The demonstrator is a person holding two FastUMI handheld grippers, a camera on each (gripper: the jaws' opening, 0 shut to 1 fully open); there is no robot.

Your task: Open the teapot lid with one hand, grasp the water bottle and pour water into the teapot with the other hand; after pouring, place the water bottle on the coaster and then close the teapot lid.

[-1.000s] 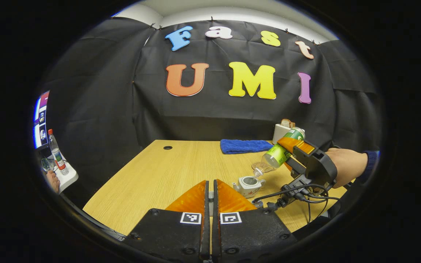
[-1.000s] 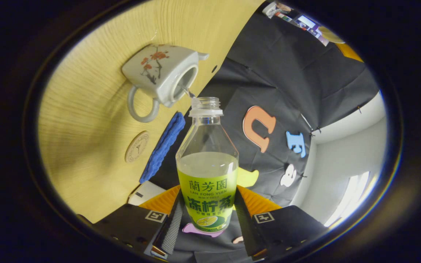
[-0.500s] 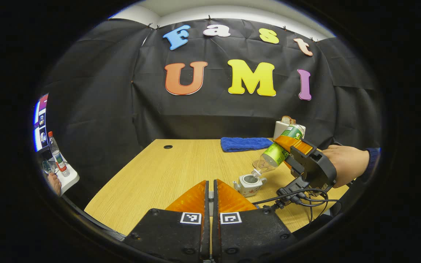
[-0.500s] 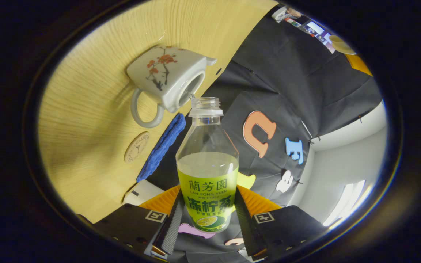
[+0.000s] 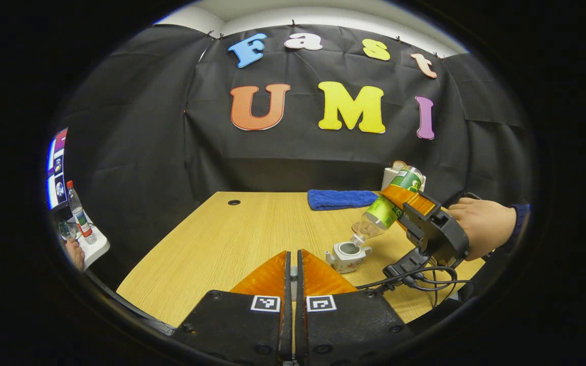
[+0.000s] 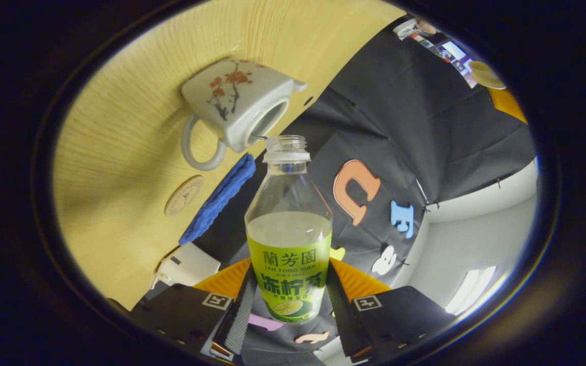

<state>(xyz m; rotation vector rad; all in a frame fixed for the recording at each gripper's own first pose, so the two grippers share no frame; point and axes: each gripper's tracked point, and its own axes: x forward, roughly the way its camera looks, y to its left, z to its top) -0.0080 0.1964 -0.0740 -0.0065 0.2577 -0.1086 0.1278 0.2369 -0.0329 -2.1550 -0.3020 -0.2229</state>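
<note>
A white teapot [image 5: 346, 252] with a red flower print [image 6: 237, 107] stands lidless on the wooden table [image 5: 222, 244]. My right gripper [image 6: 289, 284] is shut on a clear water bottle with a green label [image 6: 289, 244]. In the left gripper view that gripper [image 5: 415, 213] and the hand [image 5: 481, 223] holding it tip the bottle [image 5: 387, 208] mouth-down over the teapot's opening. A round coaster [image 6: 184, 195] lies beyond the teapot. My left gripper [image 5: 293, 267] hovers over the near table, fingers almost together, pinching a small pale piece, the teapot lid.
A folded blue cloth [image 5: 339, 199] lies at the table's far edge, with a white box [image 5: 392, 178] to its right. Cables [image 5: 415, 277] hang from the right gripper near the teapot. A side shelf with a bottle [image 5: 80, 218] stands off to the left.
The right gripper has tipped and shifted the bottle a little, bringing its mouth closer over the teapot's opening. The left gripper has stayed nearly still.
</note>
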